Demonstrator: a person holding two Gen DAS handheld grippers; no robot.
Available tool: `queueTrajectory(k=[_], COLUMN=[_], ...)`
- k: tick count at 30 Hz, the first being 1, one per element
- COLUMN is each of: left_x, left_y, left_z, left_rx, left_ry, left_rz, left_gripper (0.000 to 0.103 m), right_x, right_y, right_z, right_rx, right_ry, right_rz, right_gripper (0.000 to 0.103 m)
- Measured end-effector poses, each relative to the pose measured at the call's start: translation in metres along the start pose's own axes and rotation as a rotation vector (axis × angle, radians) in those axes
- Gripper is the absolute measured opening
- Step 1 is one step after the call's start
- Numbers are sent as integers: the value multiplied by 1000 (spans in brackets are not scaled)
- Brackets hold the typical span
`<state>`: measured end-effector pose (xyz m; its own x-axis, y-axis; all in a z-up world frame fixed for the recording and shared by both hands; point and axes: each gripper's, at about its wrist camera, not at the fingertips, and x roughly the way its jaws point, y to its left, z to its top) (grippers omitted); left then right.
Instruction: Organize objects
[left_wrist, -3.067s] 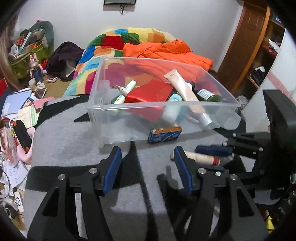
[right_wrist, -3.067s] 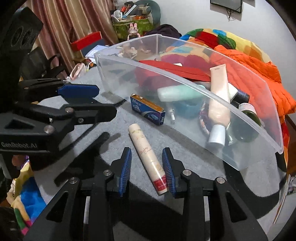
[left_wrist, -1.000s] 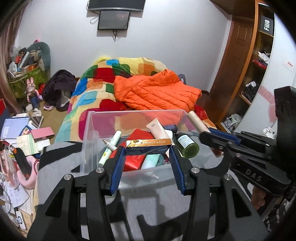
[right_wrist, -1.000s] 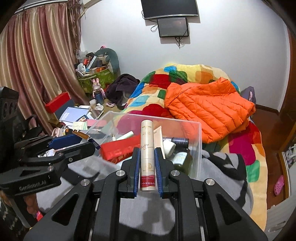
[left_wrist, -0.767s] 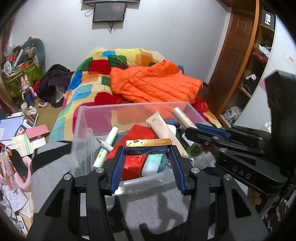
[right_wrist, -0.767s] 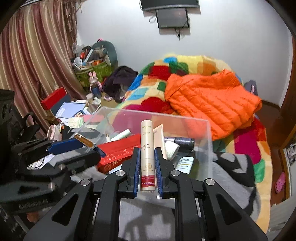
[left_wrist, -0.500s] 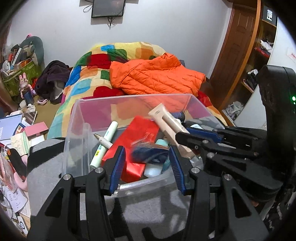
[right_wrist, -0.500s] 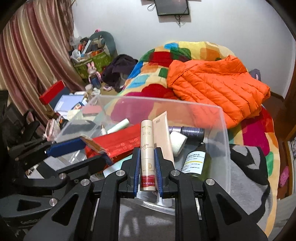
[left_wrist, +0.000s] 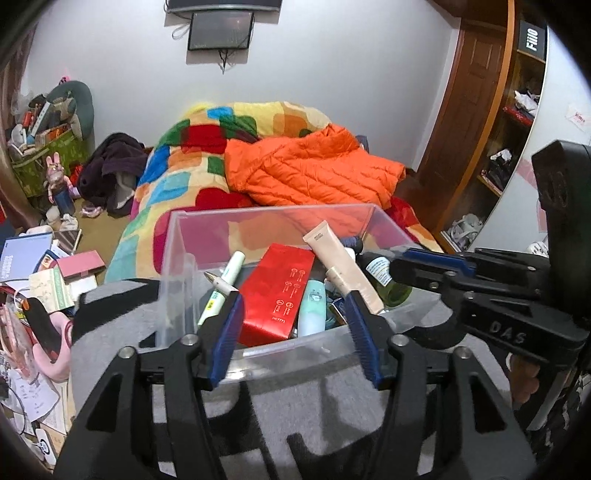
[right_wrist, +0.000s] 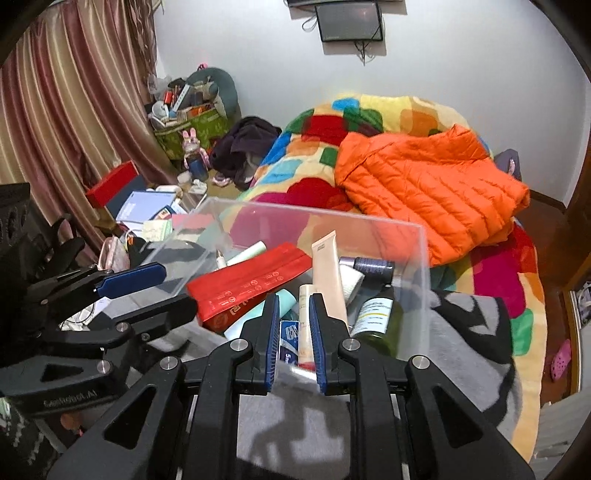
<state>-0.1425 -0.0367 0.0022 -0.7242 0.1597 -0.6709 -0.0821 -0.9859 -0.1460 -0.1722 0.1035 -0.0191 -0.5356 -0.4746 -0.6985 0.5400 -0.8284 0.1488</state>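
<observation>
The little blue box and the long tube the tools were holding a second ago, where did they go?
Both dropped into the clear bin. The left tool is opening and empty; the small blue box lies among the bottles. The right tool is opening too, and the cream tube seems to lie loose below it. The red box stayed put.

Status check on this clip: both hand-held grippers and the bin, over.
Left hand-held gripper opening, empty, over clear bin. Right hand-held gripper opening; cream tube dropping between its fingers into bin. Nothing in the way.
</observation>
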Motion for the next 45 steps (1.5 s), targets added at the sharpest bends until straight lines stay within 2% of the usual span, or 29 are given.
queueTrajectory(k=[4,8,9,14,16,29,45], left_x=[-20,-37,-40,-49,-49,-42,-41], left_y=[-4,-8,-9,-12,-12,-3,-18], left_z=[-4,-12,-12,-23,-30,-53,-51], left_rx=[21,29,29,47,46,-14,30], left_ry=[-44,-93,-102,-122,-120,-78,-80], left_rz=[8,24,29,53,58,51,50], left_gripper=[69,88,92,97,97,98,98], right_x=[-22,-44,-48,-62,-63,-59,-54], right_y=[4,8,9,14,14,2,3], right_z=[-7,-17,-19,-32,-36,-62,-61], right_rx=[-13,-22,-23,-25,-20,81,75], right_ry=[-39,-88,-98,-139,-140,-116,-112], right_rz=[-19,-49,-53,-87,-95,-110,-88], right_gripper=[34,56,58,73,76,79,79])
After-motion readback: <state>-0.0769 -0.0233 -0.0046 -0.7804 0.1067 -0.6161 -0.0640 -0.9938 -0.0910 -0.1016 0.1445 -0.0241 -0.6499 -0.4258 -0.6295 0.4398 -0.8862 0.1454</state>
